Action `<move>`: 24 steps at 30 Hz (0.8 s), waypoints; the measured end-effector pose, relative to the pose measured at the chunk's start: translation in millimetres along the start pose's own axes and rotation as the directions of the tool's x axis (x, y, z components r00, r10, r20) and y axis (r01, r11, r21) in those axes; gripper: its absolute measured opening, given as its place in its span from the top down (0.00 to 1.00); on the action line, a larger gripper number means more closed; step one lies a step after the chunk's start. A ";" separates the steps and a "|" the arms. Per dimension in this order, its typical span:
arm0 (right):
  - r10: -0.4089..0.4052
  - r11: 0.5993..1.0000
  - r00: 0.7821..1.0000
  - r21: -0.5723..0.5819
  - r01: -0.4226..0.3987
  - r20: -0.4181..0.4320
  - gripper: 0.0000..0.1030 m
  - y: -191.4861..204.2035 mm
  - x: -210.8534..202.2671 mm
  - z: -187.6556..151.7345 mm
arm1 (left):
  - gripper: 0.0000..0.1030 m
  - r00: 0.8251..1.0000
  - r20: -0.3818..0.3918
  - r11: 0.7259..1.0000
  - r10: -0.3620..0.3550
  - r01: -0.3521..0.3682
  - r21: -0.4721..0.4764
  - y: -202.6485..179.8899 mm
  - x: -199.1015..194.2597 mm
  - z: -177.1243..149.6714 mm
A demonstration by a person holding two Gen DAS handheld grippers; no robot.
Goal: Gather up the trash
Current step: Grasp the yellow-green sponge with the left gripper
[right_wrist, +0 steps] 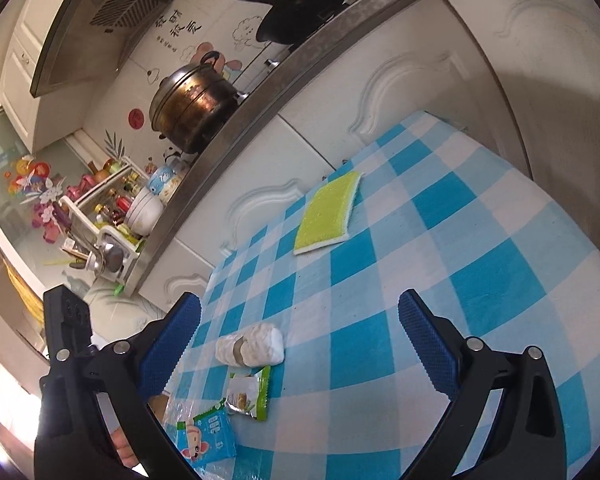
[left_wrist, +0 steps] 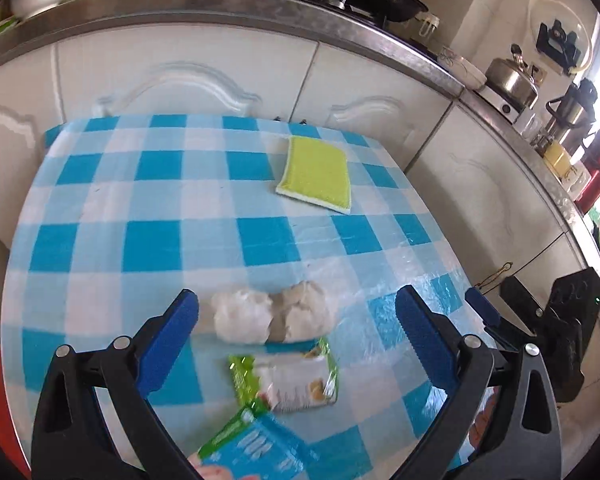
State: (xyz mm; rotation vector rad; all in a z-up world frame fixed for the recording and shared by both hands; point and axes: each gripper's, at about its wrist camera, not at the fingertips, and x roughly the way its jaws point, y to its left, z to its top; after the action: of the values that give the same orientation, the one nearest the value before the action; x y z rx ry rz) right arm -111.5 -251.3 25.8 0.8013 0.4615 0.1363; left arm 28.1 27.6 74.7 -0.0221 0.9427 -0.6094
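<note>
Looking across the checked counter [left_wrist: 100, 208], we see the trash bunched in the near part of the cloth and the yellow-green sponge [left_wrist: 315, 174] lying well apart toward the far edge, at about one o'clock from the left claw [left_wrist: 298, 328] in its own view. Both claws stand wide and hold nothing; the right claw [right_wrist: 300, 332] hovers over bare cloth with the trash off at about eight o'clock, so we judge the left claw the nearer one, since the crumpled paper wads [left_wrist: 272, 318] sit right between its fingers at twelve o'clock, apparently touching one another. Their long axis runs from nine to three o'clock, across the claw's opening, which we think means the claw would close along their length, not across it. Just below them, at six o'clock, lies the green snack wrapper [left_wrist: 296, 380], flat, its long side also running roughly nine to three. Nearest us is the small blue packet [left_wrist: 256, 450], tilted, its long axis pointing toward about two o'clock, with a fingertip showing at its lower edge.
</note>
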 end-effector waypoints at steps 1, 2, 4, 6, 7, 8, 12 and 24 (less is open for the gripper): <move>0.003 1.000 1.000 0.008 -0.003 0.004 0.05 -3.5 -2.1 1.5 | 0.04 1.000 -0.011 1.000 0.002 -0.001 0.020 -6.8 12.9 8.6; 0.003 1.000 1.000 0.010 -0.003 0.006 0.05 -6.2 -3.4 2.4 | 0.04 1.000 -0.022 0.999 0.002 -0.001 0.042 -14.1 26.3 18.1; 0.004 1.000 1.000 0.009 -0.004 0.009 0.05 -9.5 -5.6 3.4 | 0.04 0.999 -0.046 0.997 -0.001 0.004 0.075 -27.4 52.4 35.5; 0.010 1.000 1.000 0.000 -0.010 0.009 0.05 -9.5 -6.3 3.7 | 0.04 0.997 -0.078 0.995 0.012 -0.004 0.102 -39.6 82.4 54.3; 0.014 1.000 1.000 -0.007 -0.014 0.009 0.05 -9.2 -6.7 4.1 | 0.04 0.996 -0.089 0.993 0.026 -0.015 0.117 -44.6 95.8 63.0; 0.020 1.000 1.000 -0.016 -0.019 0.008 0.05 -8.6 -7.1 5.0 | 0.04 0.995 -0.095 0.991 0.035 -0.022 0.131 -47.6 105.1 68.5; 0.042 0.998 0.999 -0.042 -0.042 0.006 0.05 -5.6 -7.7 6.1 | 0.04 0.988 -0.142 0.981 0.063 -0.035 0.189 -60.2 146.5 92.3; 0.078 0.996 0.997 -0.031 -0.078 -0.014 0.05 -15.8 -4.8 6.2 | 0.04 0.954 -0.226 0.947 0.195 -0.124 0.295 -64.1 214.6 124.3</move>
State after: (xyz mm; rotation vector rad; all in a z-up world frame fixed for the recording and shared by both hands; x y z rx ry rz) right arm -113.8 -267.8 19.8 0.7885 0.4397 0.2211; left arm 185.2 -162.7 5.8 0.3901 1.0849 -0.5966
